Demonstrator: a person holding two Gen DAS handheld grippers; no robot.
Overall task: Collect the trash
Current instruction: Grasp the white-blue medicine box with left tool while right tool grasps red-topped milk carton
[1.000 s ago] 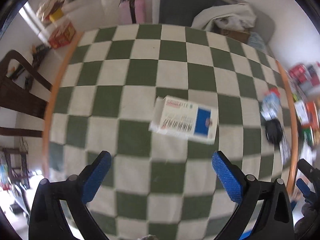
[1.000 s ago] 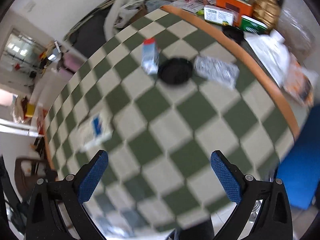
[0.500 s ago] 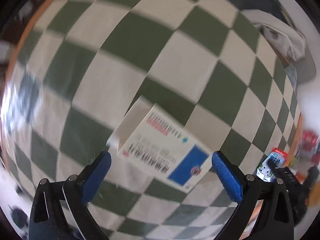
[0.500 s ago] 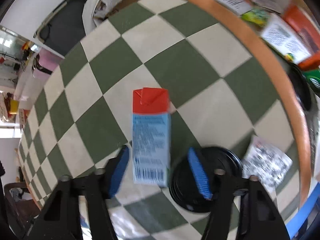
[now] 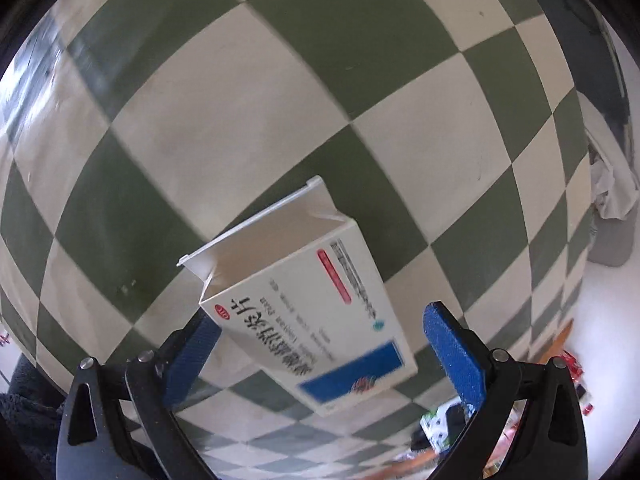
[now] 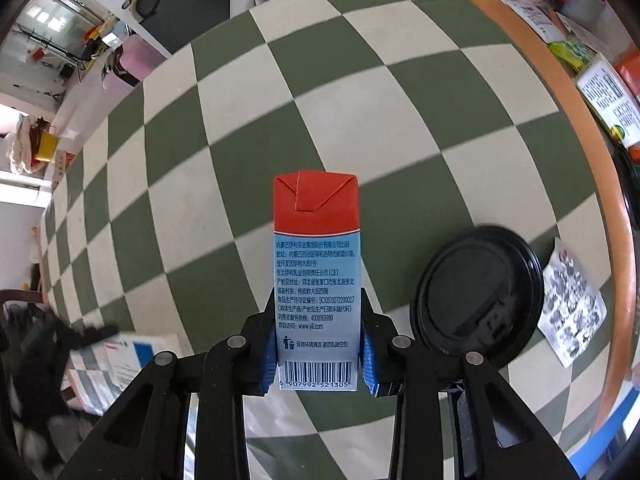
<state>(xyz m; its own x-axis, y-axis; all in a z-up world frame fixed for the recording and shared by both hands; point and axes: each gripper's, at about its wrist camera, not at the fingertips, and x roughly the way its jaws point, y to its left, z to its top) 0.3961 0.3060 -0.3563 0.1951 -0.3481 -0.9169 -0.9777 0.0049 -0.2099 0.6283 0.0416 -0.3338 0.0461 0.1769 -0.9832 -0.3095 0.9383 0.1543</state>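
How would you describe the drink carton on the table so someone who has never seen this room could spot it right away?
Start at the green-and-white checkered table. Near its orange-rimmed right side, the right gripper is clamped on an upright drink carton. It has a red folded top, a pale blue panel of printed text and a barcode at the bottom, while the black round lid beside it lies flat.

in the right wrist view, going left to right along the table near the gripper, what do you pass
white and blue medicine box → milk carton, clamped in the right gripper → black plastic lid → crumpled printed wrapper
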